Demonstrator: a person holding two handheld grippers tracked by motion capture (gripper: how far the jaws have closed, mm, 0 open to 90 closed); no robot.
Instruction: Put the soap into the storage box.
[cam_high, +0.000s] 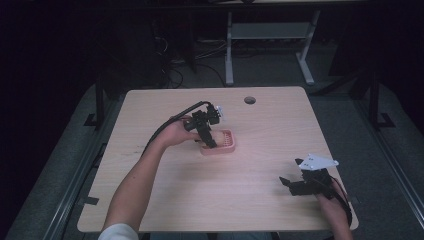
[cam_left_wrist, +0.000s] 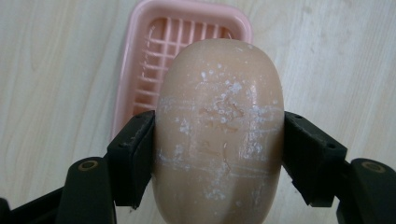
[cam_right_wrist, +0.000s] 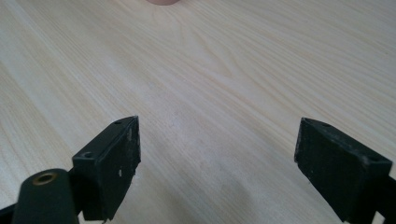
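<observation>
While over pink tray (cam_left_wrist: 135, 60), left hand-held gripper (cam_left_wrist: 219, 154) clamps soap (cam_left_wrist: 219, 126) | right hand-held gripper (cam_right_wrist: 217, 163) apart, tabletop

A light wooden table (cam_high: 260, 195) stood on a grey floor, with a round hole (cam_high: 250, 100) near its far edge. Near the middle lay a pink slatted tray (cam_high: 226, 145). The left gripper (cam_high: 209, 140) pointed down over the tray's left part, its cable (cam_high: 172, 121) arching back toward the forearm. The right gripper (cam_high: 292, 181) sat near the table's near right corner, well apart from the tray, a grey three-cornered plate (cam_high: 319, 162) on top
</observation>
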